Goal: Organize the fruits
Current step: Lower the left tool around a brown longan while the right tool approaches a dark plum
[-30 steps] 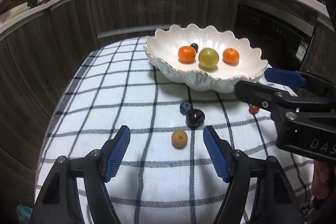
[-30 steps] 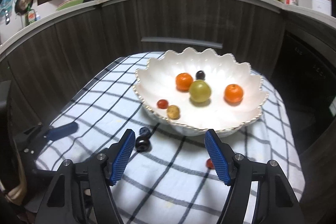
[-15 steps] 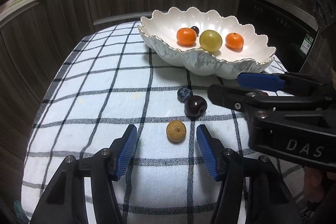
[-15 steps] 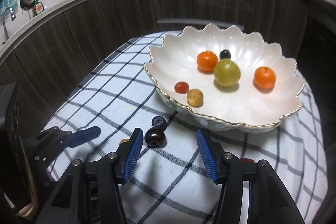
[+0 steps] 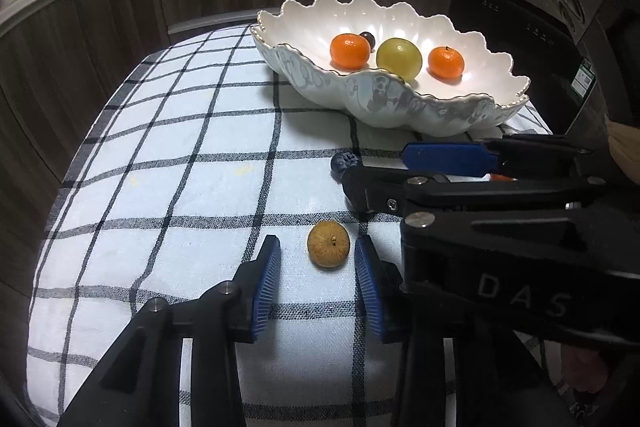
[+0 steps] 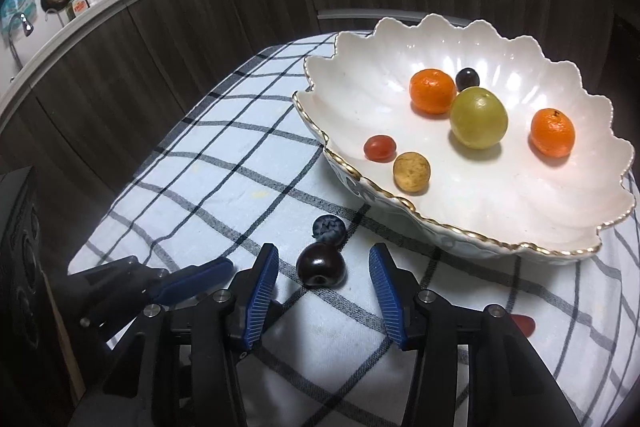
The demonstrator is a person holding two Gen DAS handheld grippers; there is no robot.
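left gripper: jaws have just been closing and now stand part-open around the brown longan; a gap shows on each side, so no pad presses the fruit yet.
right gripper: jaws have just been closing too, part-open around the dark cherry, with daylight on both sides.
step in hand: a double pick, judged from both fruits sitting framed between pads on the checked cloth.
doing it well, left: the longan lies nearer the pad at 3 o'clock; I would centre it first, then close gently so the round fruit does not roll.
doing it well, right: the blueberry touches the cherry at its 12 o'clock; close on the cherry's widest part and lift straight up so the berry is not nudged.
crowding: the right gripper's arm crosses just beside the left jaws at 2 o'clock; lifting one at a time looks safer.
scalloped bowl: the likely destination, beyond both fruits at 1 o'clock.
only the right view shows: the cherry itself, a second longan and a red tomato near the bowl's front rim.
only the left view shows: the brown longan between the left pads, hidden from the right camera.
both show: two mandarins, a green fruit and a dark grape in the bowl.
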